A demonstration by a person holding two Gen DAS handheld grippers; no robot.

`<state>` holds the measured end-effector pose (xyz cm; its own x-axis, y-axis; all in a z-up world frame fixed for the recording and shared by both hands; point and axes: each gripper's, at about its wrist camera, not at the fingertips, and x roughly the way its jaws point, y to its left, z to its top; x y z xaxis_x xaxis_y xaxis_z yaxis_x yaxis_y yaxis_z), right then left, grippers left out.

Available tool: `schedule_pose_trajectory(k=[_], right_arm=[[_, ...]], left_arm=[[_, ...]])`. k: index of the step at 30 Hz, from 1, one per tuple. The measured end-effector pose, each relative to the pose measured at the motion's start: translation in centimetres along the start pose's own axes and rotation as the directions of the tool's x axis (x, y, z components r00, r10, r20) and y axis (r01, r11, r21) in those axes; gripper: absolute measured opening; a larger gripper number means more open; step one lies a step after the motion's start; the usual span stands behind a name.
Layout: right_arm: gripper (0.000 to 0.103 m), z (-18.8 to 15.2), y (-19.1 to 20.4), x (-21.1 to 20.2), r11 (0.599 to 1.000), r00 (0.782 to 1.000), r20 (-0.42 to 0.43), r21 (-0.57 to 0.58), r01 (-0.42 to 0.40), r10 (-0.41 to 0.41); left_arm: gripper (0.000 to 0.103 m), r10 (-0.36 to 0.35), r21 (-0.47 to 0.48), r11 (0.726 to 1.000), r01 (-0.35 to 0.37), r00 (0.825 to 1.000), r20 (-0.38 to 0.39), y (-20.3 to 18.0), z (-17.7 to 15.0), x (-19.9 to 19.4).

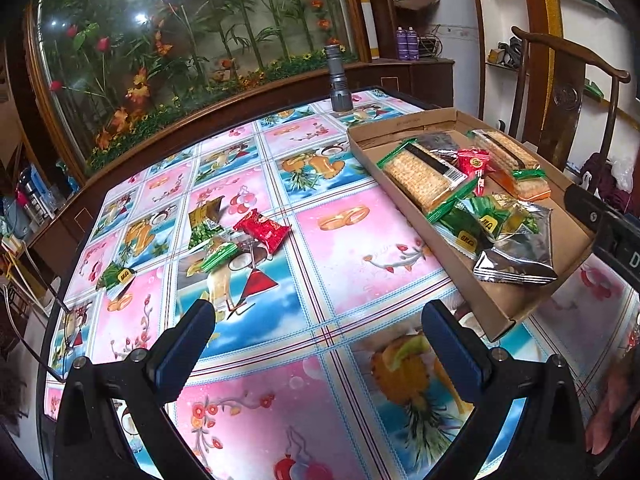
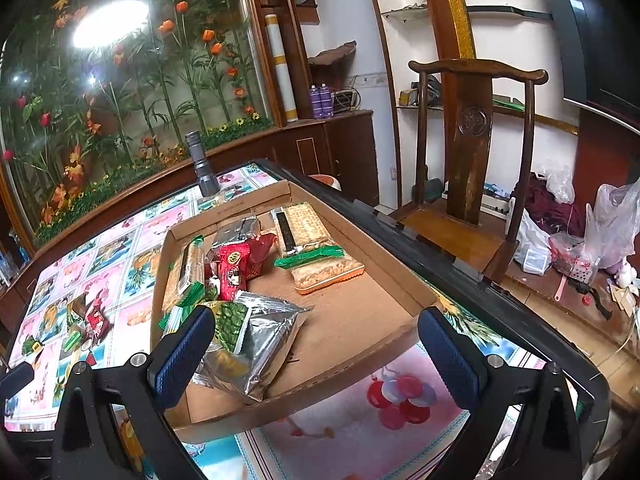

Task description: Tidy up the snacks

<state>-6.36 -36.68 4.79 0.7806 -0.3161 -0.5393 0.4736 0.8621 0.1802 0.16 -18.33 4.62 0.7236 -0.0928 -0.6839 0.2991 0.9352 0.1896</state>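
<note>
Standing behind tray — flashlight, chair.

Ahead of your left gripper, to its left, loose snack packets lie on the table; the cardboard tray sits to its right, holding more packets. A flashlight stands behind, at the table's far edge
</note>
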Motion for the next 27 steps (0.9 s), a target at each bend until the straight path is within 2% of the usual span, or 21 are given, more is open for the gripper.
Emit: schedule_pose_trajectory(k=[27], right_arm=[[0.102, 0.2, -0.1, -0.2, 1.0, 1.0, 0.007, -0.008, 0.001, -0.001]], left_arm=[[0.103, 0.008, -0.017, 1.0, -0.009, 0.999, -0.036, 0.3, -0.2, 1.1]])
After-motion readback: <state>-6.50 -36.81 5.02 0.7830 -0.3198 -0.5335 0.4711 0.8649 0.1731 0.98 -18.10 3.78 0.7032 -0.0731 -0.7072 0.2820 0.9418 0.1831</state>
